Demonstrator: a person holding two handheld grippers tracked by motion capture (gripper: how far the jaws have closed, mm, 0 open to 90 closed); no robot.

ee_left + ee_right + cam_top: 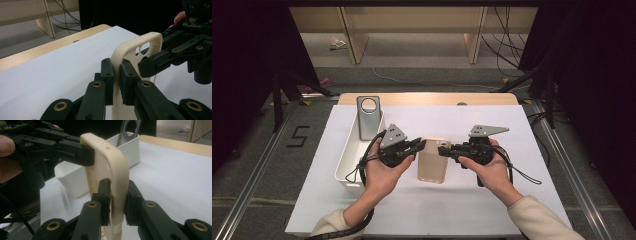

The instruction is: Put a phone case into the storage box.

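Cream plastic identifies the phone case [432, 160] you hold between both grippers, above the white sheet [492, 200] and just beside the white bin [349, 157]. From the high view you see the grey case [368, 117] leaning upright at the far end of that bin, and the bin's place on the side of the phone case where your left hand works. The left gripper view adds the camera cut-outs near the top corner of the phone case; the right gripper view shows its curved outer edge with the bin behind it. Beyond the phone case, the sheet covers a wooden table [427, 98]; further off you see grey floor, loose cables and pale wooden furniture legs against dark surroundings. Your left gripper [418, 146] pinches one side wall of the phone case, both pads pressed on it. Your right gripper [447, 149] pinches the opposite wall the same way, its jaws nearly together.
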